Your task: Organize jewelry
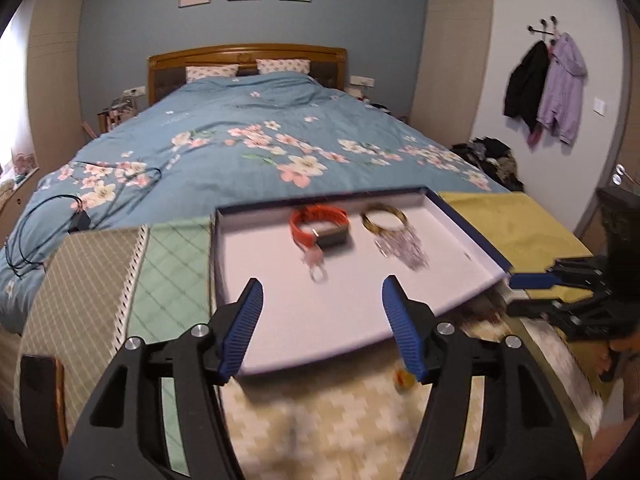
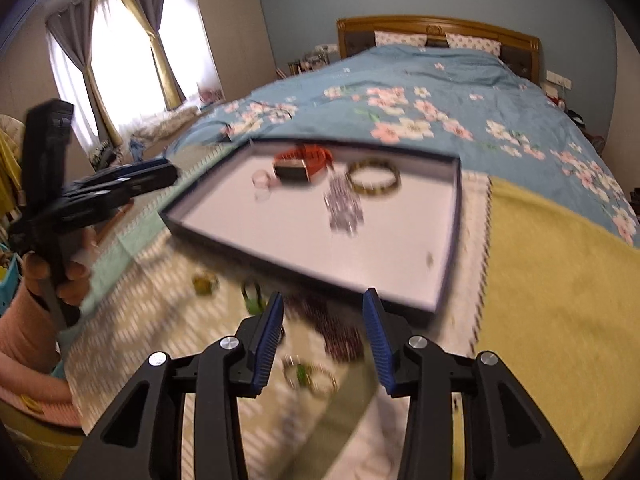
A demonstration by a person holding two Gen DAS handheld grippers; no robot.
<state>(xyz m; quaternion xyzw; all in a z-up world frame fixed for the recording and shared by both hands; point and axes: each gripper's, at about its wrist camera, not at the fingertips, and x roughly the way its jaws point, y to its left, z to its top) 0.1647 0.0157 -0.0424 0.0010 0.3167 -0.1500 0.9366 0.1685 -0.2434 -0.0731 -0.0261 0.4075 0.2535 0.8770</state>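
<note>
Now | tray [image 1: 256, 336] long axis roughly sideways, blurred | both jaws parted, empty

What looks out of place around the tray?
Several pieces lie outside the tray: a green ring, dark beads and a bangle sit loose on the patterned cloth before it. Nothing looks spilled or broken.

The near half of the tray [image 1: 352, 312] floor lies bare, so a hand-held gripper could come in over the low front rim without meeting anything. Toward the far rim the orange watch [image 1: 320, 226], the gold bangle [image 1: 383, 218], a silver chain [image 1: 404, 250] and a small clear ring [image 1: 318, 274] crowd the floor. On the patterned cloth [image 2: 160, 320] before the tray, loose beads [image 2: 340, 332] and small green pieces [image 2: 252, 298] lie blurred; the yellow cloth [image 2: 560, 300] to the right lies bare.
</note>
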